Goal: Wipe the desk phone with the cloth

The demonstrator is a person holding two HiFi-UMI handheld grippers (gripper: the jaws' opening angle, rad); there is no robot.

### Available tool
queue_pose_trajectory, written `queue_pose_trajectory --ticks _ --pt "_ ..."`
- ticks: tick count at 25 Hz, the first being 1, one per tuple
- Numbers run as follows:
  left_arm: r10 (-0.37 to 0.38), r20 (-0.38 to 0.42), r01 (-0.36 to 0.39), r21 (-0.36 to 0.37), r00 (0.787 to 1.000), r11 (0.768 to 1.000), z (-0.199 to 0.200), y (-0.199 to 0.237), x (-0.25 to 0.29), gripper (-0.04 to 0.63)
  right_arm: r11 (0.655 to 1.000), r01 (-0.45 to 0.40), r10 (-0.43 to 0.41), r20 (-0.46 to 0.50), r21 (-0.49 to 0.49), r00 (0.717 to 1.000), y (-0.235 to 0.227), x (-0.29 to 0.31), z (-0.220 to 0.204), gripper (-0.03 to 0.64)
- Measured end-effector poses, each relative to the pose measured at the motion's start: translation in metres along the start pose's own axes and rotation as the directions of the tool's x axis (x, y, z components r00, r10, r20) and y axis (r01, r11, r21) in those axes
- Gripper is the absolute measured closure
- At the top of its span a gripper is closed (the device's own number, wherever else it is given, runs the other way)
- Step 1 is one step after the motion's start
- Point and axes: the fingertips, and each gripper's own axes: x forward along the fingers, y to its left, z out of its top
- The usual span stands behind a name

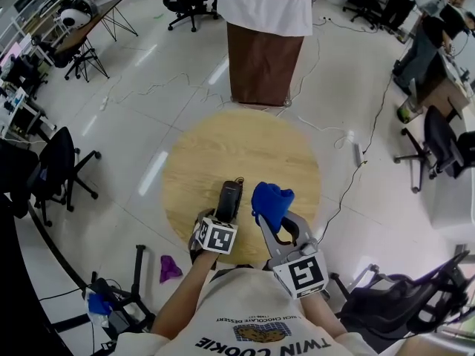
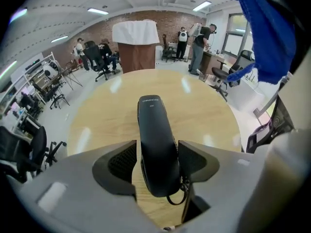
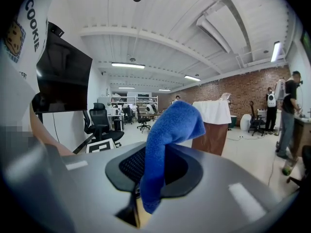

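Squeezing the blue cloth point(image 3: 170, 125) in the right tongs point(image 3: 158, 171). Holding the left tongs point(image 2: 156, 152) open around the phone point(image 2: 151, 125) on the bench point(image 1: 245, 147). Still to wipe, by the look of it.

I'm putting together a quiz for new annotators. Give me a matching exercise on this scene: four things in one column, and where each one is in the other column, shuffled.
Things
1. black handset
2. blue cloth
3. white cover
4. purple scrap

Places
A. on the floor
B. pinched in the right gripper
C. lying on the round table
D. draped over the brown lectern

Pairs: 1-C, 2-B, 3-D, 4-A
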Motion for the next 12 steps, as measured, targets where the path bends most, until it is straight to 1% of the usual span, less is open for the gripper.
queue_pose_trajectory --ticks 2,8,12 --pt "0.007 -0.021 -0.008 -0.018 1.0 1.0 0.0 0.001 0.004 0.334 1.0 -0.009 0.009 0.008 0.005 1.0 -0.001 0.001 0.002 0.552" --pt "0.026 -0.063 -0.027 -0.028 0.998 0.999 0.004 0.002 0.017 0.336 1.0 -0.015 0.015 0.007 0.011 1.0 -0.004 0.0 0.001 0.552" --pt "0.016 -0.075 -0.019 -0.052 0.997 0.998 0.004 0.004 0.023 0.334 1.0 -0.008 0.008 0.0 0.019 1.0 -0.008 -0.001 -0.002 0.552"
